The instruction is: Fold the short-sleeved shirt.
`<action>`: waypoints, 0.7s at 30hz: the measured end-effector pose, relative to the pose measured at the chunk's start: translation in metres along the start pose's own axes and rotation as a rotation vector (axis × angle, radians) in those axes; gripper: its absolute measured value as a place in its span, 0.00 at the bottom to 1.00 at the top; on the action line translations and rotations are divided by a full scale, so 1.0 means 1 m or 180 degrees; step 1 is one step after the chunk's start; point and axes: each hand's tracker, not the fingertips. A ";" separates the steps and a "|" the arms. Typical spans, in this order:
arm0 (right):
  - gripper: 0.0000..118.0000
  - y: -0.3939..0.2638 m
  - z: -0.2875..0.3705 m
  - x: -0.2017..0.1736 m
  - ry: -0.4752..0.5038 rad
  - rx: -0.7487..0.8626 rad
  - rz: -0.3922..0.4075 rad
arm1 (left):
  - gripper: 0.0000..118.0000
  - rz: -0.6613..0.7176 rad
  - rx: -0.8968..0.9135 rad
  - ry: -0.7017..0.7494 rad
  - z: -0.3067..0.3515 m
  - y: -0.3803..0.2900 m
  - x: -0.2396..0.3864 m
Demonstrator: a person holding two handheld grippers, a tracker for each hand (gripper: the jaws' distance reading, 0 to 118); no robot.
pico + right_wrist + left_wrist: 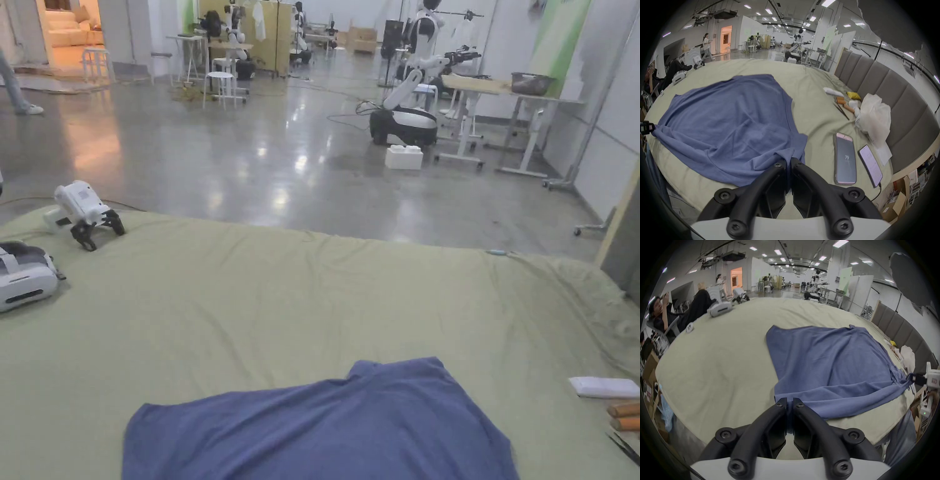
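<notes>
A blue short-sleeved shirt (325, 425) lies spread on a pale green bed sheet (281, 300), its far end toward the room. In the left gripper view the left gripper (790, 400) is shut on the shirt's (831, 368) near left corner, cloth pinched between the black jaws. The right gripper (788, 160) is shut on the shirt's (730, 123) near right corner. Across the hem, the right gripper (919, 378) appears in the left gripper view and the left gripper (646, 128) in the right gripper view, each gripping cloth.
Two phones (845, 159) lie on the sheet right of the shirt, with orange tubes (844, 104), a white packet (603, 387) and a plastic bag (873, 113) by a grey headboard (899, 100). A spare gripper (84, 212) and a white headset (25, 275) lie far left.
</notes>
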 end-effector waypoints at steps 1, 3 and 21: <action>0.11 -0.002 -0.003 -0.001 -0.0007 -0.0014 -0.0013 | 0.18 0.0054 -0.0021 0.0002 0.002 -0.001 0.001; 0.39 -0.001 -0.002 0.000 -0.0023 -0.0009 -0.0027 | 0.36 0.0103 0.0004 0.0017 0.003 0.001 -0.002; 0.26 0.114 0.070 -0.076 0.0264 0.1998 -0.0554 | 0.29 -0.0383 0.1759 0.0185 0.079 0.095 0.095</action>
